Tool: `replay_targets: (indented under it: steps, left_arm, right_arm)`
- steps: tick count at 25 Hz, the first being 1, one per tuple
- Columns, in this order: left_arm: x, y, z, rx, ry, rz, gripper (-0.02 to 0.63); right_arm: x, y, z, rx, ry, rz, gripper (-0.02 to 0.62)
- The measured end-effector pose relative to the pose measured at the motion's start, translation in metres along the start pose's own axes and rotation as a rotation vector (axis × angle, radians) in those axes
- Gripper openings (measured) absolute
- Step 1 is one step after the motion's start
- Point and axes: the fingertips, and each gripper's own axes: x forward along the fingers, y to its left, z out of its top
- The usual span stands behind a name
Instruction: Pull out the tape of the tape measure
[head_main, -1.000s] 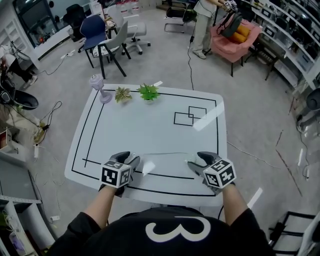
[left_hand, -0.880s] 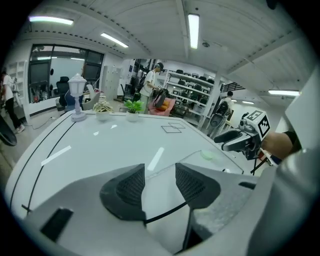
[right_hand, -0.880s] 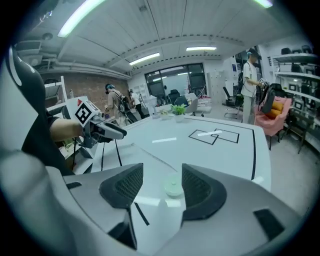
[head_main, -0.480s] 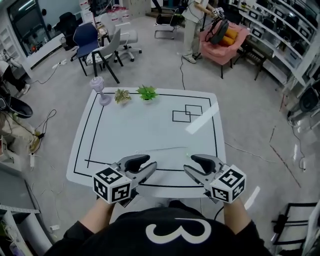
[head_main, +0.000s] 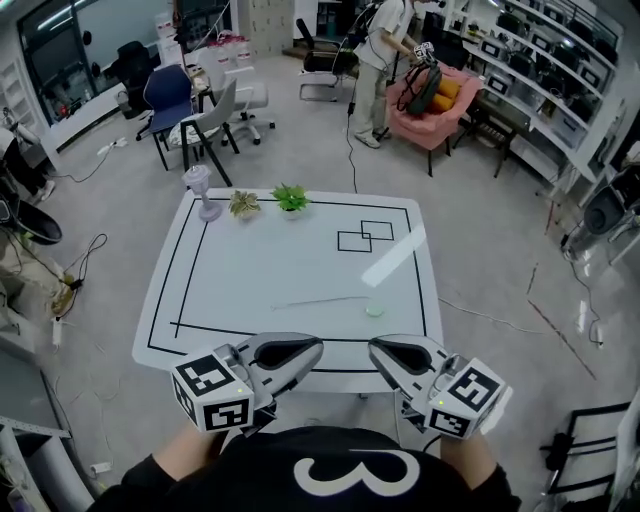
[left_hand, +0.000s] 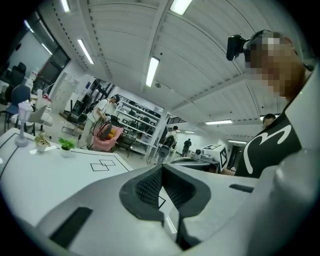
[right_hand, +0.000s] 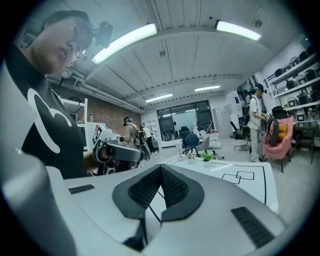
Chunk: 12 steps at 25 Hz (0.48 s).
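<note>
Head view: both grippers are off the tape measure, jaws clenched on nothing.
Left gripper (head_main: 316, 347) at 7 o'clock and right gripper (head_main: 375, 348) at 5 o'clock, both over the near edge of the worktop (head_main: 250, 262). Each pair of jaws has just closed, pads together, nothing between. Tape measure (head_main: 375, 310), a small pale-green round case, lies at 4 o'clock from worktop centre, apart from both grippers. Thin tape (head_main: 318, 300) runs from it toward 9 o'clock. Green plant (head_main: 291, 198) and paler plant (head_main: 243, 204) sit at the 12 o'clock edge.
</note>
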Motion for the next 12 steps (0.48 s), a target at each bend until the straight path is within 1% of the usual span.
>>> replay_targets:
  steps: [3,5,9,12]
  left_arm:
    - [0.001,-0.016,0.005,0.008,-0.035,0.012,0.006]
    - [0.006,-0.028,0.004,0.03,-0.047,0.02,0.006]
    - [0.015,-0.052,-0.006,0.125,-0.02,0.07,0.006]
    - [0.018,-0.071,-0.009,0.132,-0.027,0.073,0.006]
  right_arm:
    - [-0.013,0.008,0.008,0.009,-0.046,0.02,0.003]
    - [-0.023,0.009,0.006,0.011,-0.053,0.03,0.003]
    - [-0.051,0.013,-0.002,-0.016,-0.039,0.028,0.003]
    - [-0.068,0.019,-0.005,-0.021,-0.037,0.035,0.003]
